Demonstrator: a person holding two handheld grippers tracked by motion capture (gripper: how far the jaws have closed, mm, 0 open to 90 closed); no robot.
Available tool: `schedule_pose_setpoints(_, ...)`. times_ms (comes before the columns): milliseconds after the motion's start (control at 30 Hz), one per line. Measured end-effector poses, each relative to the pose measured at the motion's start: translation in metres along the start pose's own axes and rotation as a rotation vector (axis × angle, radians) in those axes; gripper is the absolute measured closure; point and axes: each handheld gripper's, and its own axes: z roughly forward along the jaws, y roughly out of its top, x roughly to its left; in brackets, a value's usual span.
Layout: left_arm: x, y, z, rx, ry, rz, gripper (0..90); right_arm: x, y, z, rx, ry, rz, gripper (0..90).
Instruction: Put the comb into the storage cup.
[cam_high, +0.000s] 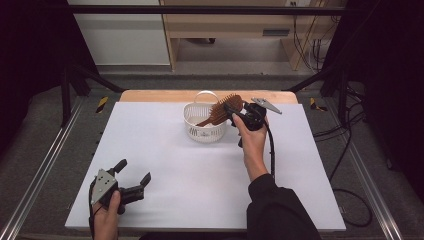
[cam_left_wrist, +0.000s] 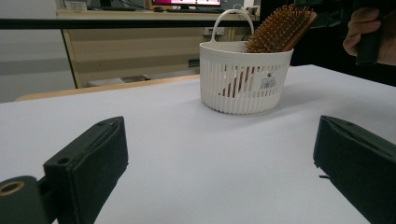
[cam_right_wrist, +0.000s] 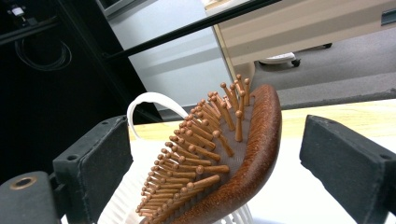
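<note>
while the brown wooden hairbrush (cam_high: 223, 108) leans in the white slotted plastic basket (cam_high: 202, 130) at upper centre, the right claw (cam_high: 233, 111) stands released around it, left claw (cam_high: 133, 172) released at lower left.

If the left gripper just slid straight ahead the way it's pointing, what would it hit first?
Most likely the white slatted basket holding the wooden hairbrush. The left gripper stands open over bare white table, and the basket sits slightly right of centre ahead, so a glancing pass is possible.
</note>
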Motion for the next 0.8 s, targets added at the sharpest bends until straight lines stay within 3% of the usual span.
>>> schedule_pose_setpoints(800, 0.0, 0.0, 0.0, -0.002, 0.0, -0.001, 2.8, 0.004, 0.008, -0.018, -0.052, 0.002, -0.103, 7.3)
